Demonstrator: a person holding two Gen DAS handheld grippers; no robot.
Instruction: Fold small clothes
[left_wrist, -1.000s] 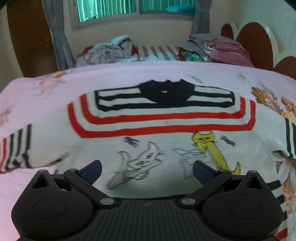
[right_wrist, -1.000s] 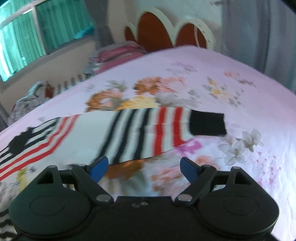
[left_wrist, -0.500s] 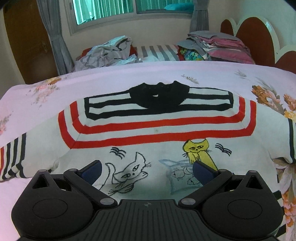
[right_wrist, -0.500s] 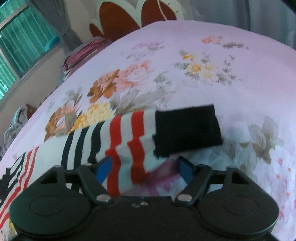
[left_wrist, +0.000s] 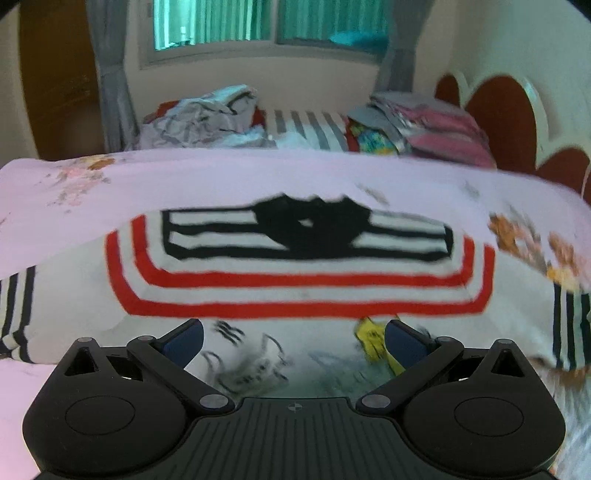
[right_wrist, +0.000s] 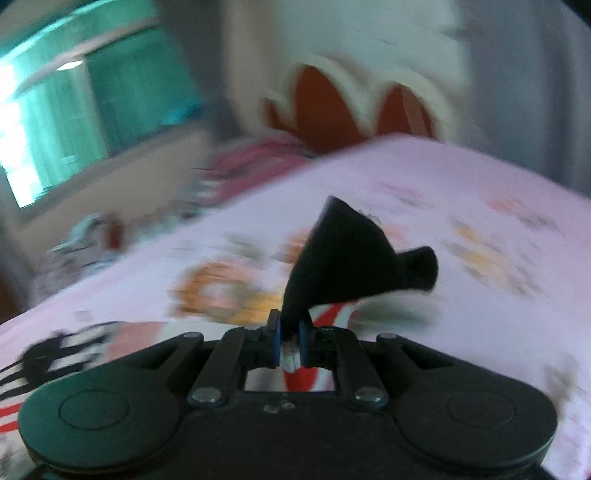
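A small white sweater (left_wrist: 295, 291) with red and black stripes, a black collar and cat drawings lies flat on the pink floral bedsheet (left_wrist: 184, 173). My left gripper (left_wrist: 293, 341) hovers open over its lower front, with nothing between the blue pads. In the right wrist view, my right gripper (right_wrist: 289, 343) is shut on the sweater's sleeve (right_wrist: 325, 317), pinching it just behind the black cuff (right_wrist: 347, 258). The cuff stands up above the jaws, lifted off the sheet. The picture is blurred by motion.
Piles of loose and folded clothes (left_wrist: 207, 118) sit along the far side of the bed under a window (left_wrist: 258, 26). A red and cream scalloped headboard (left_wrist: 498, 114) stands at the right. Grey curtains hang at both window sides.
My right gripper closed on the sleeve near the black cuff and lifted it off the sheet. The left gripper drifted slightly over the sweater and stayed open.
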